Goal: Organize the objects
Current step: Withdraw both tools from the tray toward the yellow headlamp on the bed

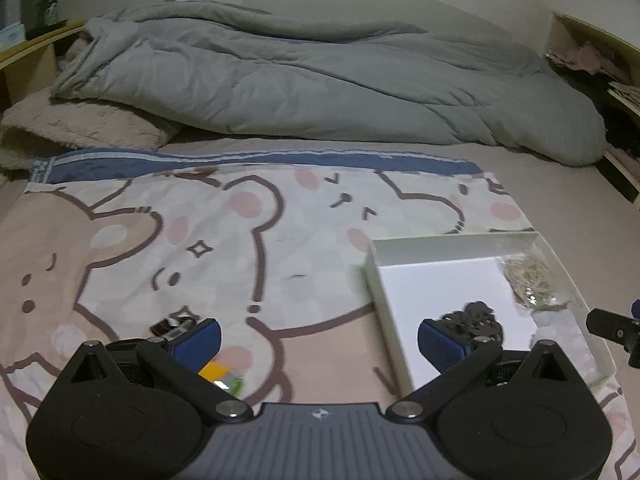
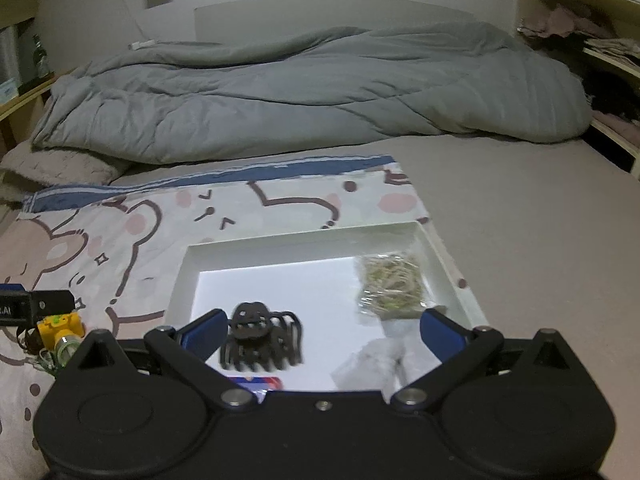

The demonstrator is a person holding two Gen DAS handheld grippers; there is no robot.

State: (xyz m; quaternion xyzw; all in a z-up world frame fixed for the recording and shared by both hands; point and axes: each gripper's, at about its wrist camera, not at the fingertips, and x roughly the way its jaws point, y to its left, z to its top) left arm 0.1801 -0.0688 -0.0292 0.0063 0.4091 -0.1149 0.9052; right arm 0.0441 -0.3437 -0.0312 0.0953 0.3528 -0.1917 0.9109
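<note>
Left wrist view: the left gripper (image 1: 320, 340) is held low over a cartoon-bear cloth (image 1: 240, 248) spread on a bed, its blue-padded fingers (image 1: 202, 340) spread wide with nothing between them. Its right finger is seen over the near left part of a white tray (image 1: 452, 246), against a black hair claw (image 1: 476, 318) that lies inside the tray; contact cannot be told. A clear bag of rubber bands (image 1: 528, 276) is seen in the tray's far right part. Just beside the left finger, on the cloth, a small dark item (image 1: 172, 326) is seen, blurred. Under the left finger a yellow-and-green item (image 1: 224, 378) is partly hidden. The tip of the other gripper is seen at the right edge, near the tray's right side. A grey duvet (image 1: 320, 88) is bunched across the far side of the bed.

Right wrist view: the right gripper (image 2: 320, 332) is held over the tray's (image 2: 304, 240) near edge, fingers (image 2: 202, 330) wide apart and gripping nothing. The hair claw (image 2: 260, 338) is seen on the tray floor, between the fingers, nearer the left one. The bag of rubber bands (image 2: 390, 286) is seen farther back on the right, with a crumpled clear wrapper (image 2: 376, 364) in front of it. A red-and-blue item (image 2: 256, 382) is partly hidden under the gripper body. At left, on the cloth (image 2: 120, 232) outside the tray, a yellow toy (image 2: 58, 328) is seen just beside the left gripper's tip (image 2: 36, 304).
</note>
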